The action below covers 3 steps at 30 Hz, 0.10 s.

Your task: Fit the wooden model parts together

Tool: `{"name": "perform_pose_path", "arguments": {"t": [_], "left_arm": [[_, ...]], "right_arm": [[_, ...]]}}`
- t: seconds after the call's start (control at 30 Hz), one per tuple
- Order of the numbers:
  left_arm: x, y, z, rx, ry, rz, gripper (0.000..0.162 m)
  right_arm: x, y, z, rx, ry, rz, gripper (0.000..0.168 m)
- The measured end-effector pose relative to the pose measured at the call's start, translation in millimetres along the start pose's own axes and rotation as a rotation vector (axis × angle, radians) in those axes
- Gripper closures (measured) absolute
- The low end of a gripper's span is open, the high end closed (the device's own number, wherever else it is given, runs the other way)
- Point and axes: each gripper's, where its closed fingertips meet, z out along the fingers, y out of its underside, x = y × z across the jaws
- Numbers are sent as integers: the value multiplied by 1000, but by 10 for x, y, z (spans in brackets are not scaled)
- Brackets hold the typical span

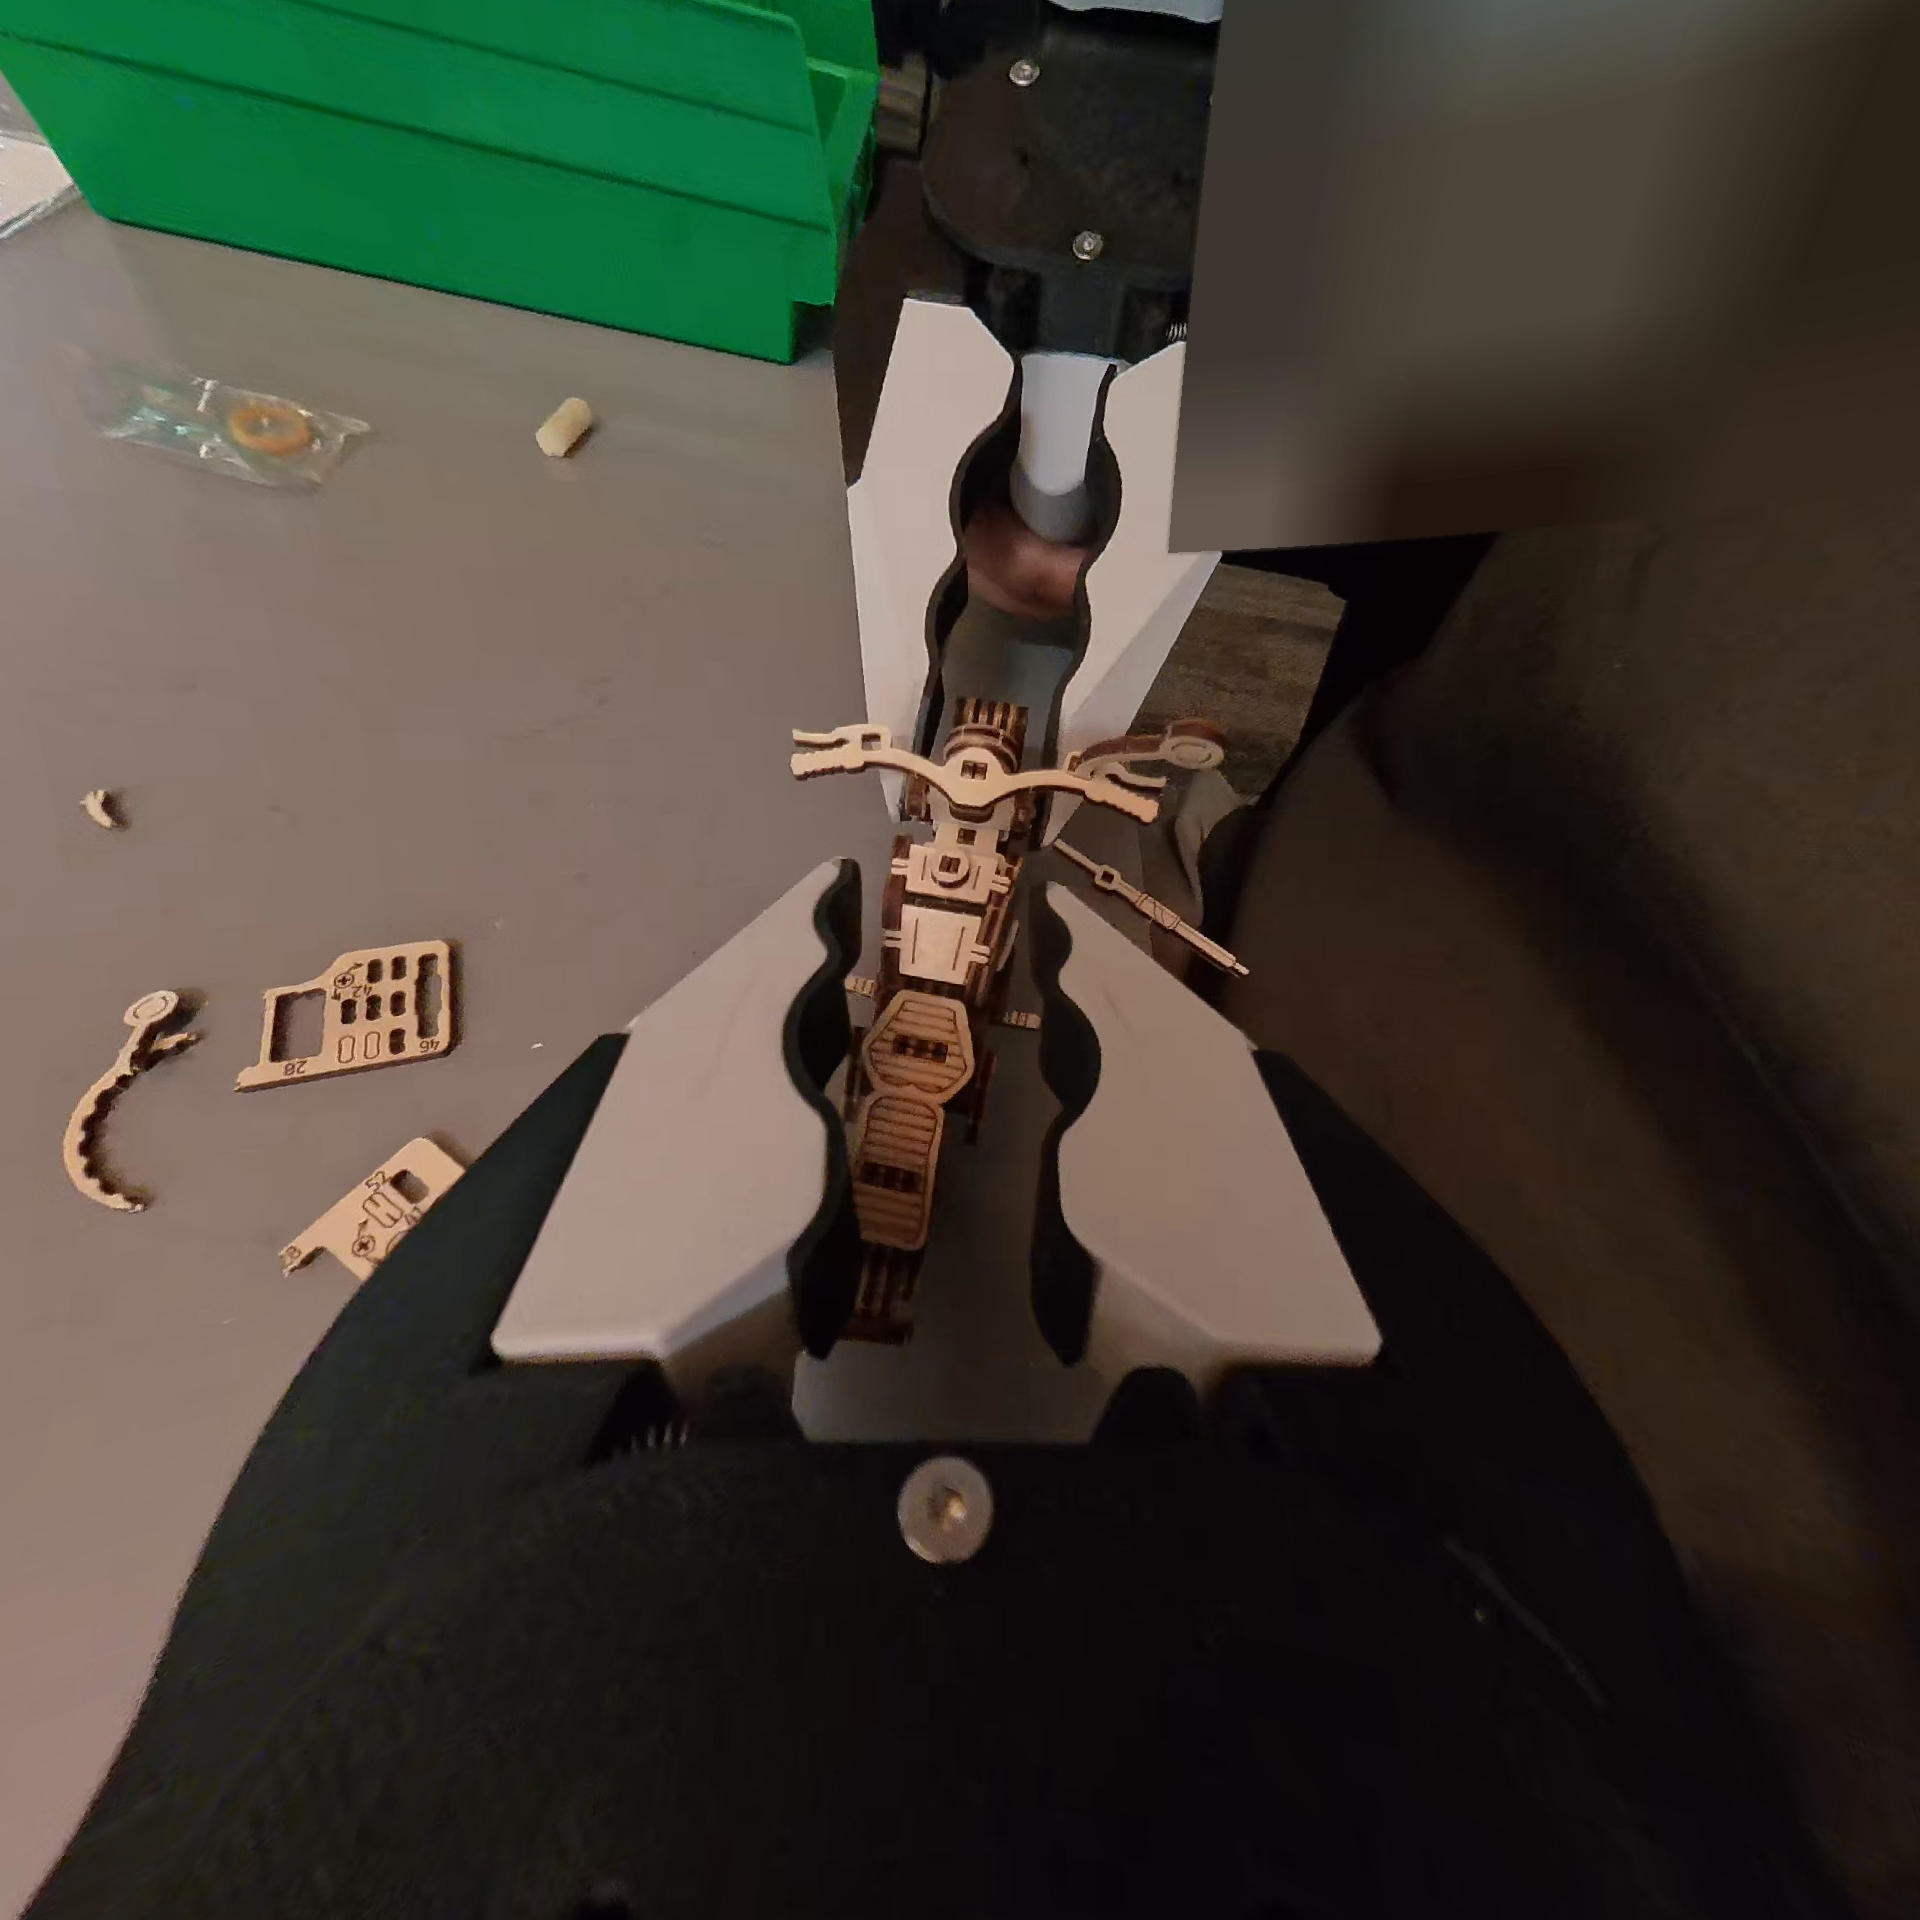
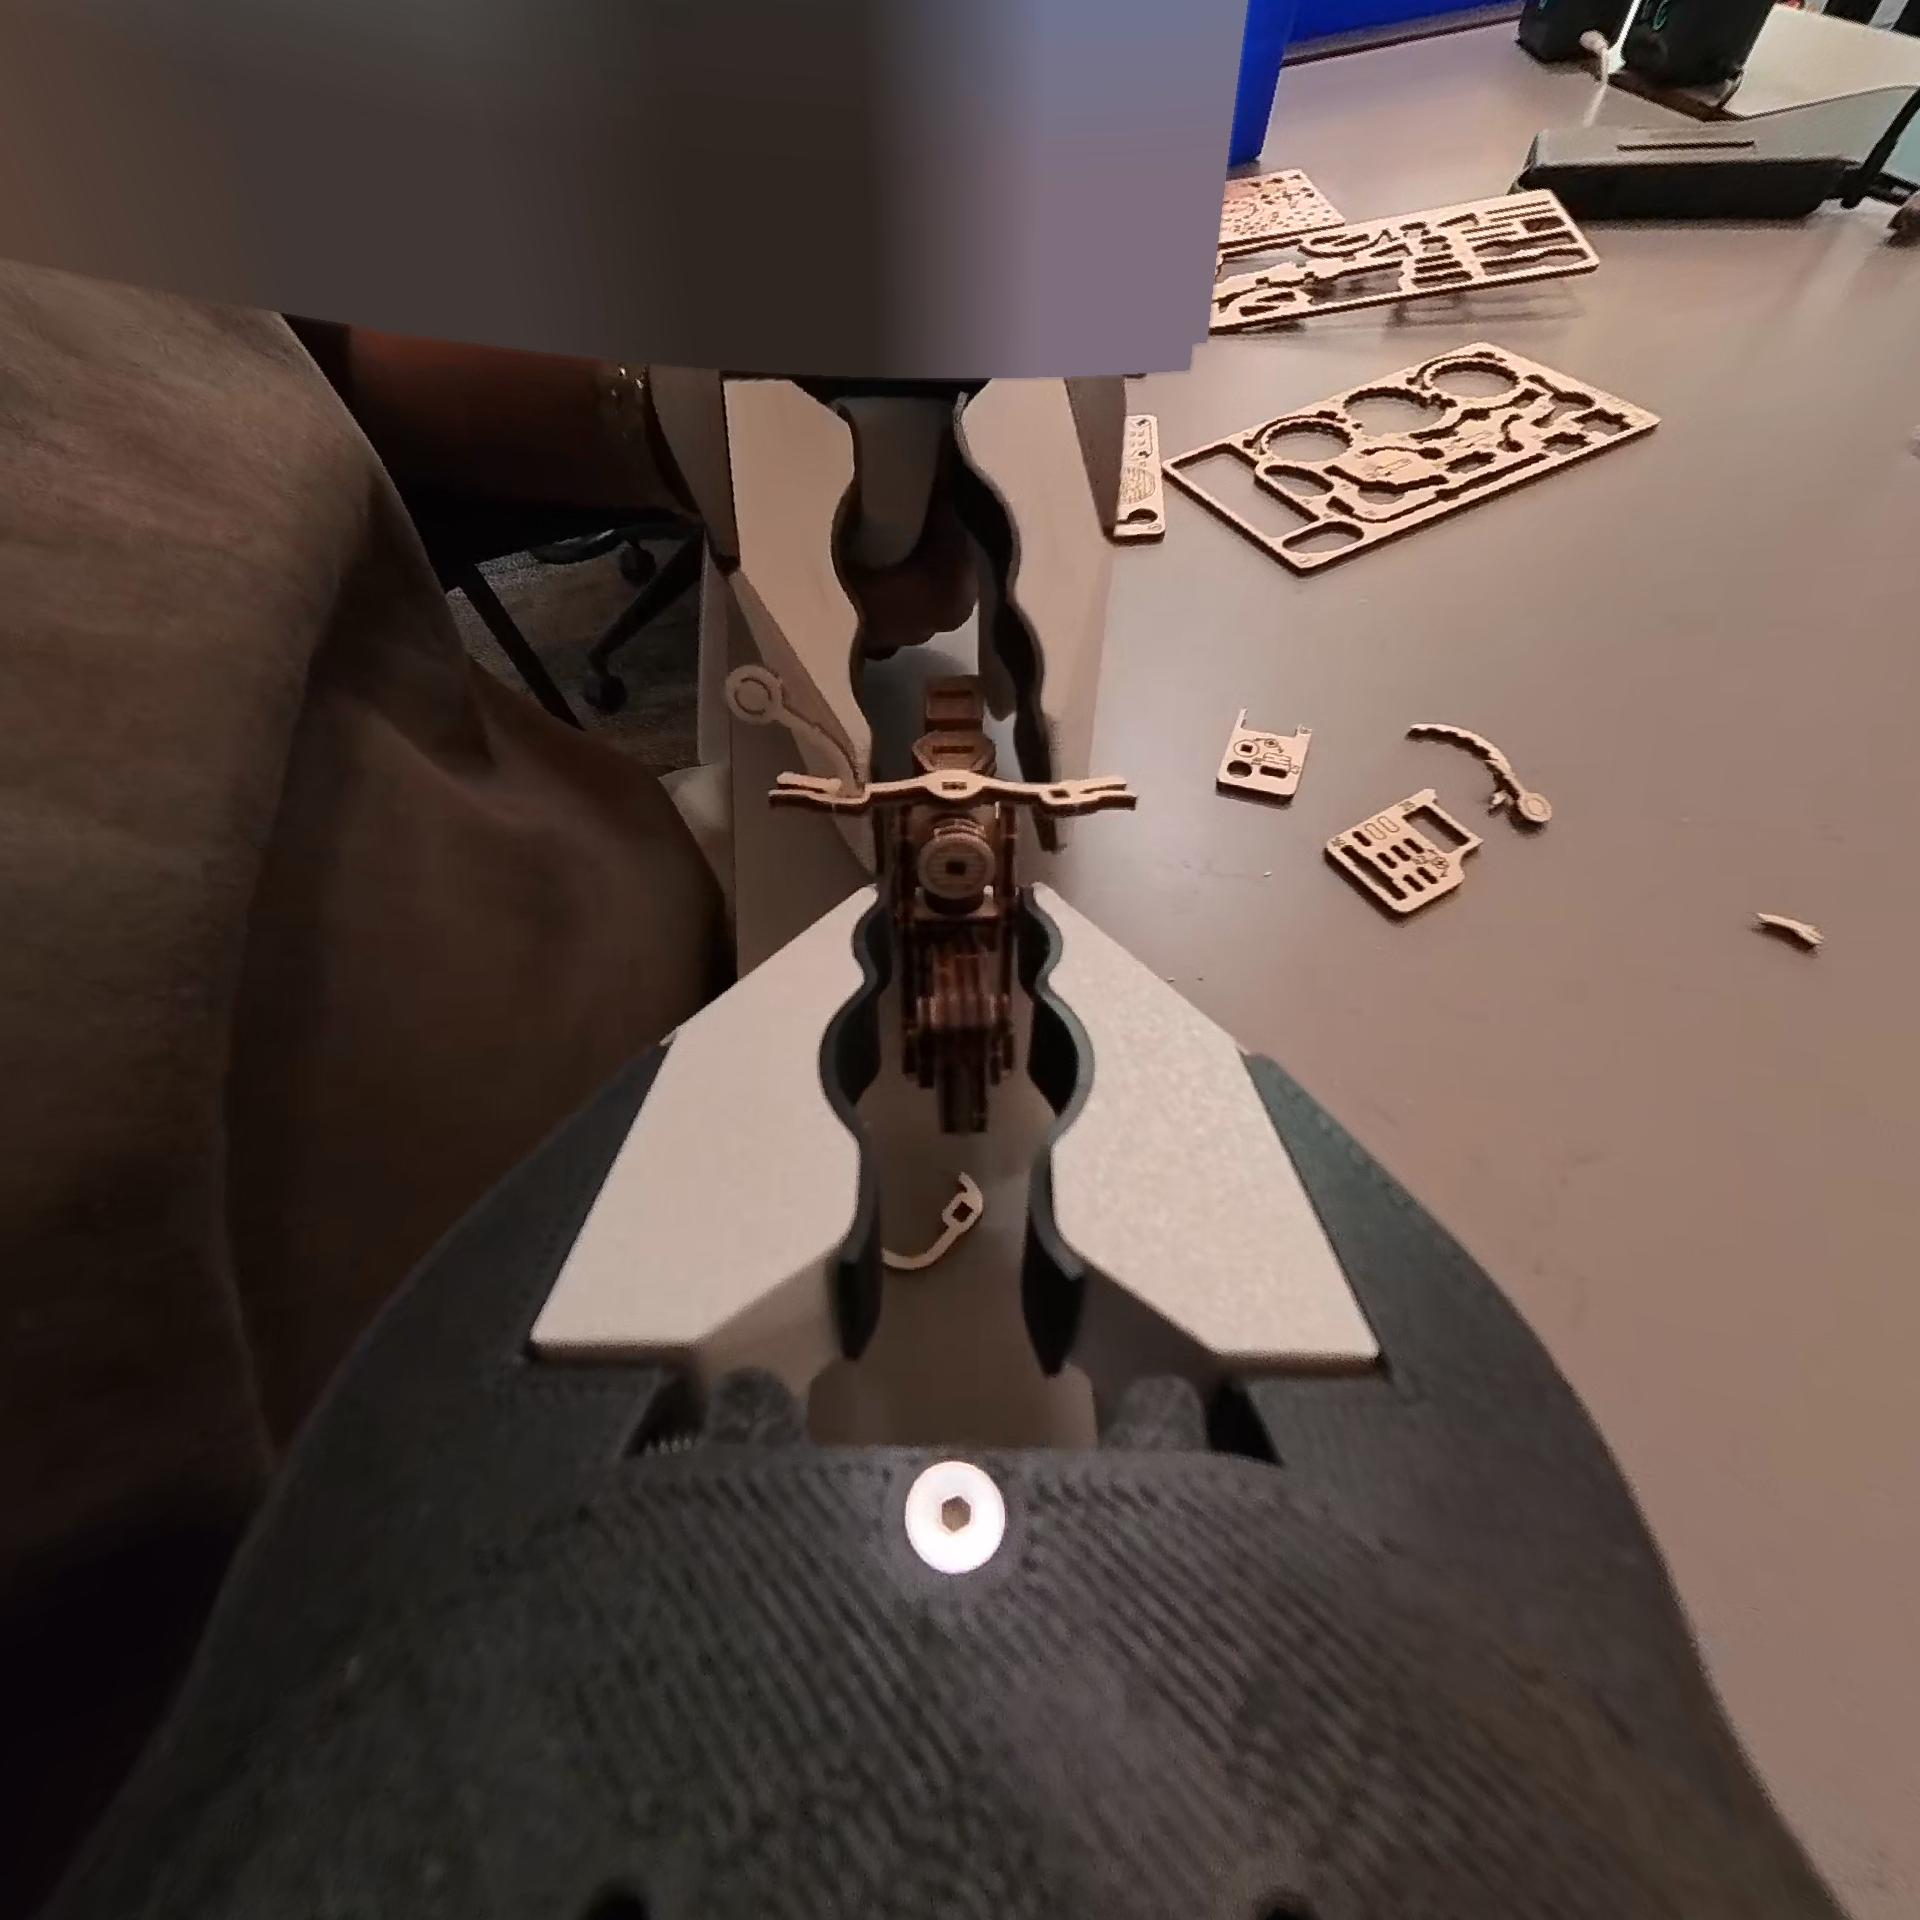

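Observation:
A small wooden motorcycle model [image 1: 920, 1049] with a handlebar [image 1: 971, 774] is held between both grippers near the table's edge. My left gripper [image 1: 948, 904] is closed around its seat and rear, the fingers [image 1: 727, 1122] meeting its foot pegs. My right gripper [image 2: 956, 914] faces it and is shut on the model's front fork and wheel [image 2: 956, 997], below the handlebar [image 2: 951, 795]. A round mirror piece [image 2: 769, 707] stands off one handlebar end. Each gripper shows opposite in the other's view: the right [image 1: 982, 727], the left [image 2: 951, 748].
Green bin [image 1: 416, 156] at the back. Clear bag of small parts [image 1: 229, 426], a dowel [image 1: 564, 426] and wooden offcuts [image 1: 353, 1018] lie on the grey table [image 1: 468, 675]. Punched-out sheets [image 2: 1403, 457], a loose hook piece [image 2: 930, 1231] and a person's brown clothing [image 2: 208, 831] are close. Only a small space, under 4 cm, lies between the two pairs of fingers.

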Motion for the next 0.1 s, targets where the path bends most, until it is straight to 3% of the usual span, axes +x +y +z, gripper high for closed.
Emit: {"name": "perform_pose_path", "arguments": {"t": [0.1], "left_arm": [[7, -1, 10, 1, -3, 11, 138]], "right_arm": [[1, 0, 2, -1, 3, -2, 146]]}}
